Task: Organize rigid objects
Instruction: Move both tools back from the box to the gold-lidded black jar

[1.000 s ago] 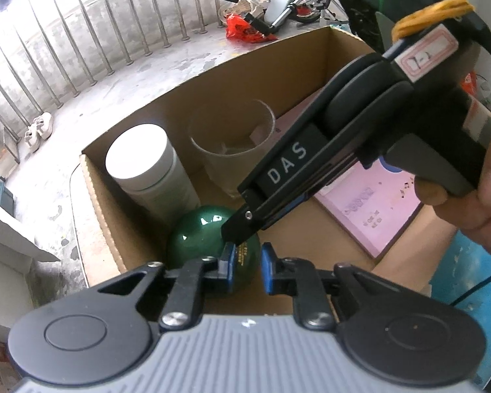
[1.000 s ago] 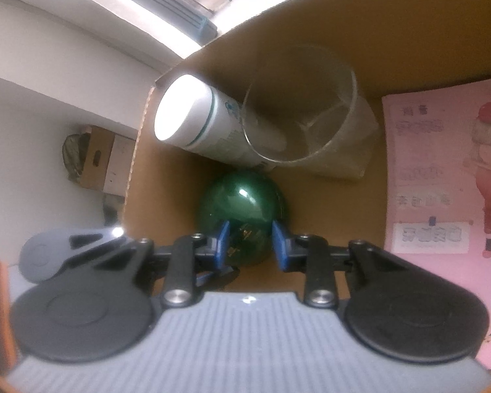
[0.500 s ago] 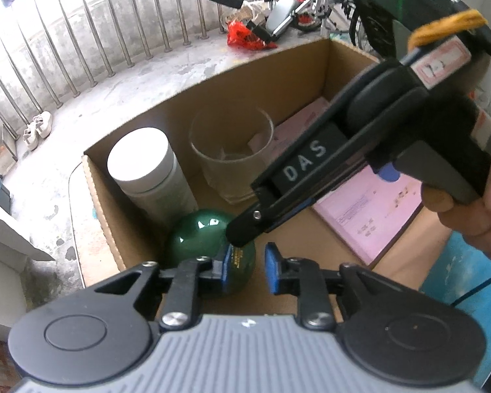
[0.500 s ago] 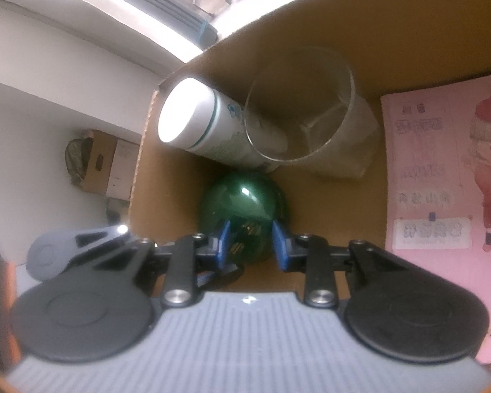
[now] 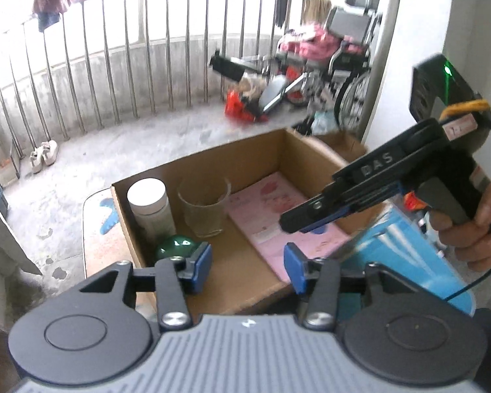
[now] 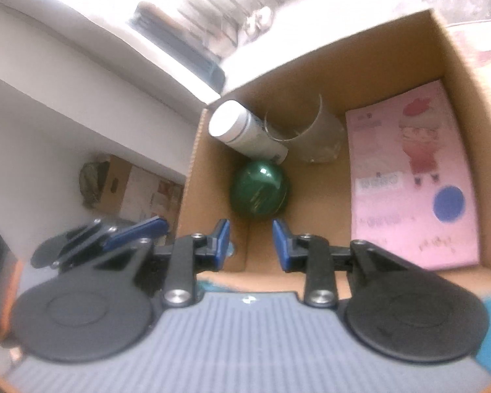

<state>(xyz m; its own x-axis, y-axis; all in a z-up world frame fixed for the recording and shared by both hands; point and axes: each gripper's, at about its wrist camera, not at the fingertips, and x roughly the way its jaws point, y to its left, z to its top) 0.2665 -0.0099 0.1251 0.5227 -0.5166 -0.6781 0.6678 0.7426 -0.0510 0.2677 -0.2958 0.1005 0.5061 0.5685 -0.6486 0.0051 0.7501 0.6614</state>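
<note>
Both grippers have pulled up and back from the box (image 5: 314, 150). The left gripper (image 5: 248, 267) is opening, empty. The right gripper (image 6: 250, 244) stands a little open, empty too. The green ball (image 6: 260, 193) sits inside, probably put away.

White letters "DAS" are showing on the black side of the right gripper (image 5: 306, 221), at about three o'clock in the left wrist view; print on the pink booklet (image 6: 412, 177) is staying too blurred to read
</note>
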